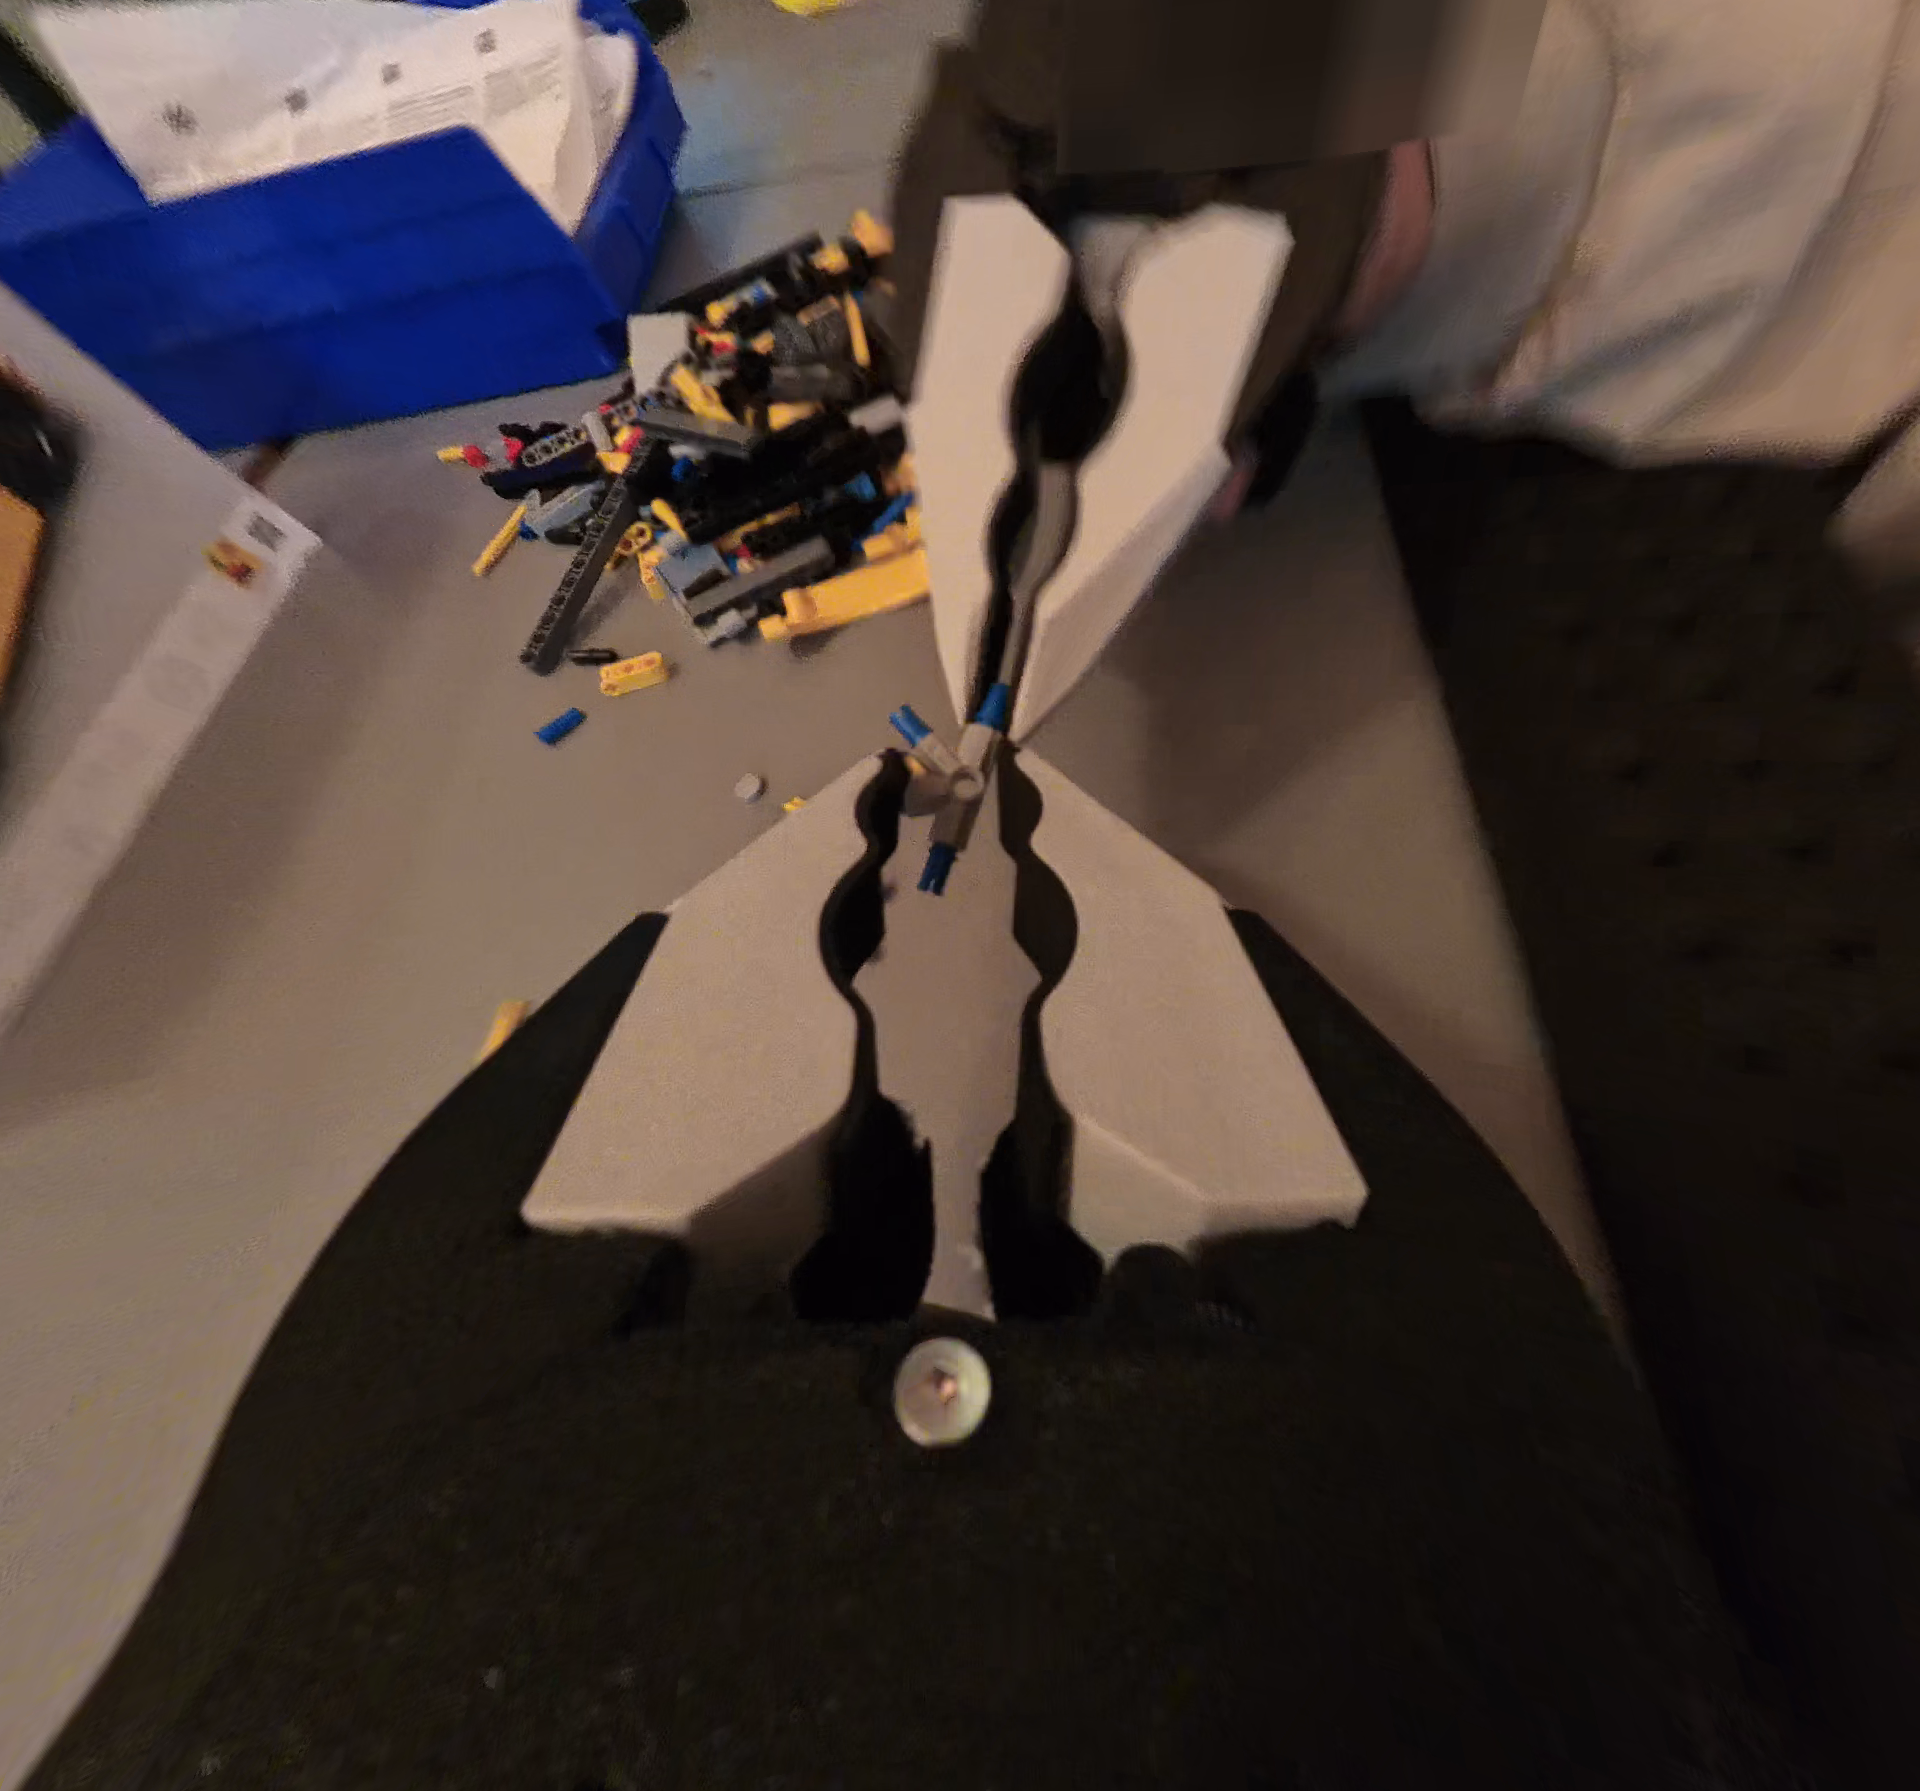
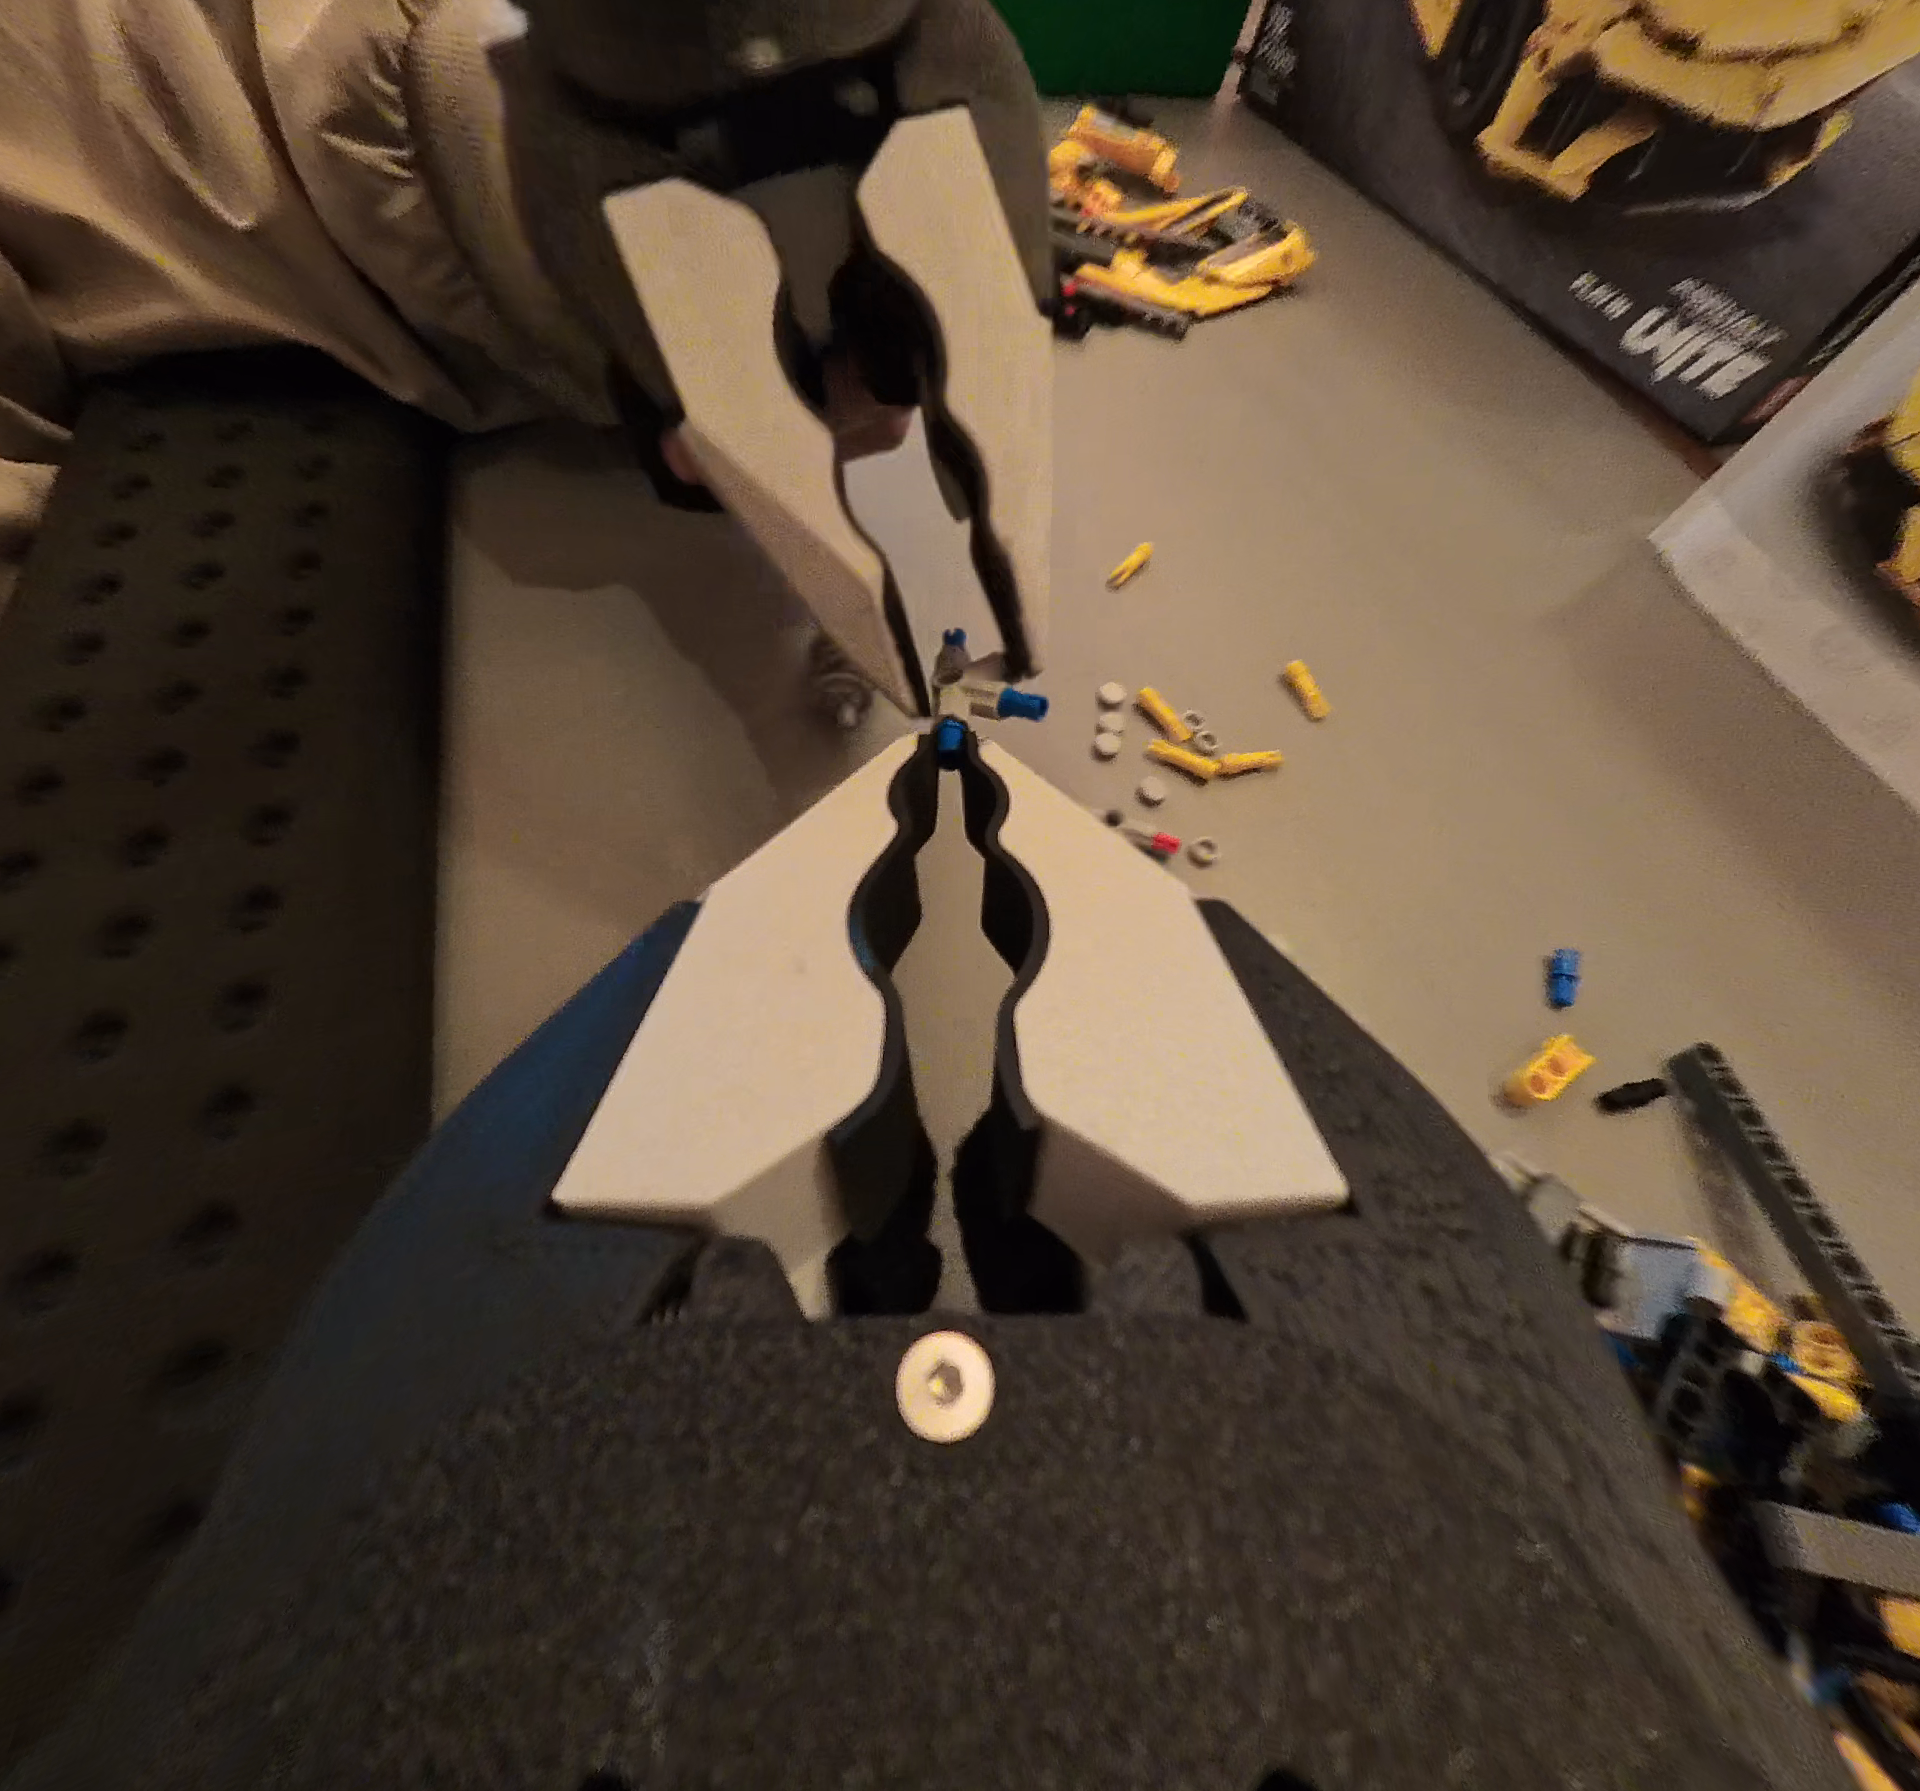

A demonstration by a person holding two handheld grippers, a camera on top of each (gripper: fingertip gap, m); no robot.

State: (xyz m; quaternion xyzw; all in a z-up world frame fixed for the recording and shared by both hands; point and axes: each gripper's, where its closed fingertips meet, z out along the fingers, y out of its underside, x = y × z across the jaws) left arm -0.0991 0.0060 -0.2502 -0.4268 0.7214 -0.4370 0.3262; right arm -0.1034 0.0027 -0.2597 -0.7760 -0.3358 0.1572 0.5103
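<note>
L tongs (image 1: 940,765) are closed on a small grey connector w/ blue pins (image 1: 951,791). It sits right at the tips and pokes out fwd. One blue pin angles back down into the gap btwn the fingers, another sticks up-left. R tongs (image 2: 943,739) are pinched on a blue pin (image 2: 949,739) at their very tips. That pin looks to belong to the same grey connector, though blur hides the joint. So both tongs meet tip to tip over the grey worktop (image 1: 312,910), roughly head-on, w/ the piece between them. Neither is nearer; both touch it.

Just beyond lie loose yellow pins (image 2: 1179,739) and small grey round bits on the worktop. Farther off: a heap of black, yellow & grey building parts (image 1: 748,484), then a blue bin w/ paper sheets (image 1: 312,287). In the R view a printed box showing a yellow car (image 2: 1621,131) stands at the back.
</note>
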